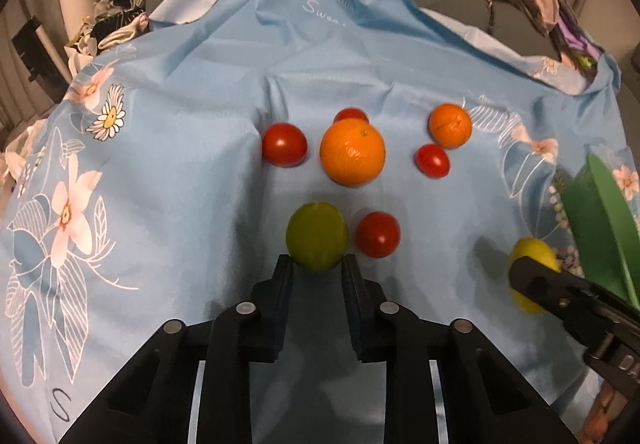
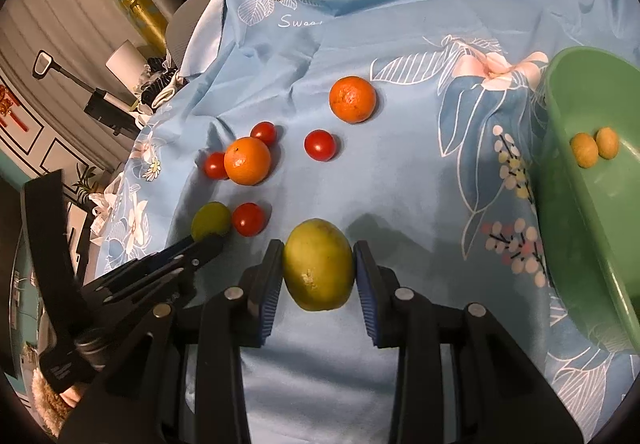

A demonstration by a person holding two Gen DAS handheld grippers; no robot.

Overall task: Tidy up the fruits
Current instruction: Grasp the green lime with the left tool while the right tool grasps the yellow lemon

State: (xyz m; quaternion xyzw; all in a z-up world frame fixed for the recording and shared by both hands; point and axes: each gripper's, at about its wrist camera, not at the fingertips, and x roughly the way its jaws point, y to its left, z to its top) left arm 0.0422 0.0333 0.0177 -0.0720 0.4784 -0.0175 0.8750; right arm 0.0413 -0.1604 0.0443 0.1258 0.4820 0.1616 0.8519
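With two small fruits already in the green bowl [image 2: 568, 172] off to its right, the right tool [image 2: 319, 272] clamps a yellow-green lemon [image 2: 318, 270] while the left tool [image 1: 316, 264], fingers spread, flanks a green lime [image 1: 316, 234], oranges and tomatoes ahead awaiting sorting.

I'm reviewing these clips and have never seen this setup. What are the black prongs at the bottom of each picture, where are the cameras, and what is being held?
There is no robot: a person holds a two-finger gripper in each hand, and each carries a fisheye camera looking along its jaws. In the left view, the left gripper is open around a green fruit, not yet clamped. In the right view, the right gripper is closed on a yellow-green lemon. On the blue floral cloth lie two oranges and four tomatoes. A green bowl at the right holds two small yellowish fruits.
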